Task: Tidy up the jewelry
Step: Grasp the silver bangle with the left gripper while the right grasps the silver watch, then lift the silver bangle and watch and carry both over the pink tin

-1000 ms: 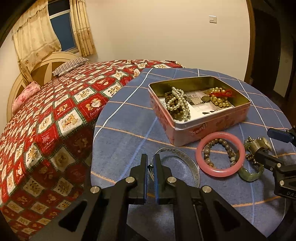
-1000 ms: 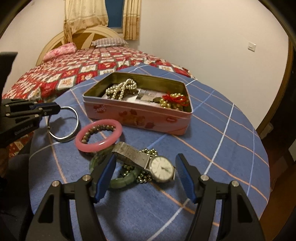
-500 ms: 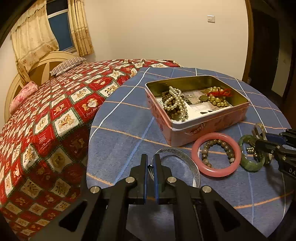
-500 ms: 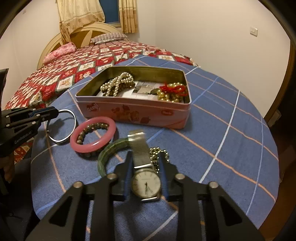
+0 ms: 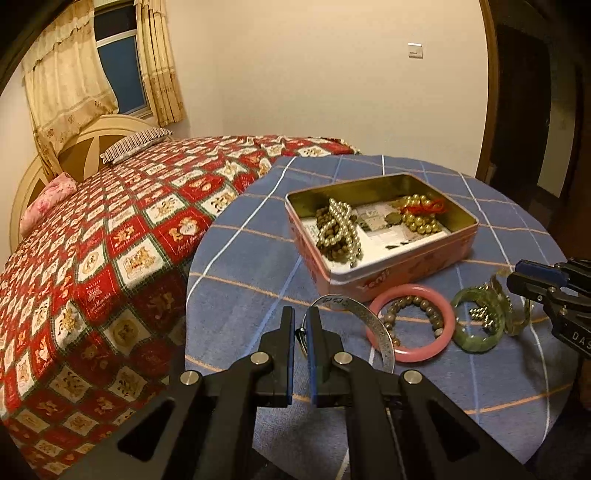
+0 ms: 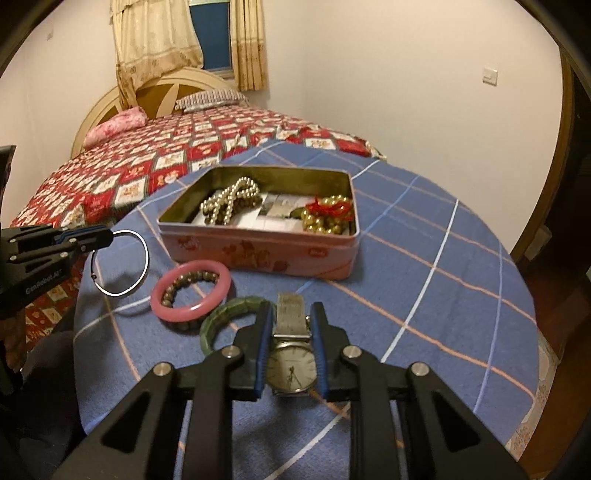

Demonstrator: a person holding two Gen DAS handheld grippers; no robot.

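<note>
With the right gripper [image 6: 289, 345] clamping the silver mesh-strap wristwatch [image 6: 291, 360] and the left gripper [image 5: 301, 328] pinching the thin silver bangle [image 5: 364, 326], lift each clear before crossing the open pink rectangular tin [image 6: 266, 258] at frame centre.

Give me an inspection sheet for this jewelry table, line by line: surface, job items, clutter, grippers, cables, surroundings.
Surface: round table under blue plaid cloth.
Job items: open pink tin holding pearl strand and gold beads; pink bangle ringing a bead bracelet; green bangle beside it.
Clutter: nothing seen.
Grippers: left gripper shut on silver bangle; right gripper shut on watch.
Cables: nothing seen.
Surroundings: bed with red quilt, curtained window, wall switch.
</note>
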